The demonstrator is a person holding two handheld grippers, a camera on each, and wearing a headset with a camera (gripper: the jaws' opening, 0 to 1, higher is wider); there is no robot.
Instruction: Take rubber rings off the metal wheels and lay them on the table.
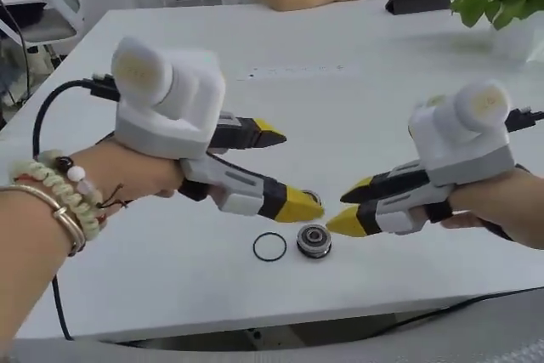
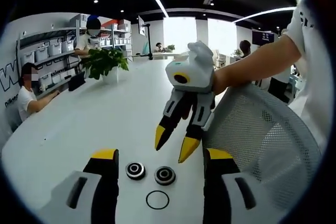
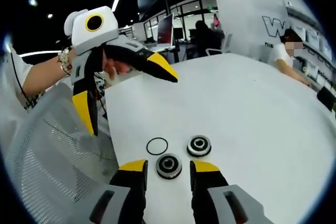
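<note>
Fingers of the left gripper are spread wide and hold nothing. On the white table, one black rubber ring lies flat and free. At its 3 o'clock, just beside it, lies a metal wheel. A second wheel, at 12 o'clock of the first, is partly hidden behind the lower left finger. Fingers of the right gripper are parted and empty, with the tips near the first wheel at its 2 o'clock.
</note>
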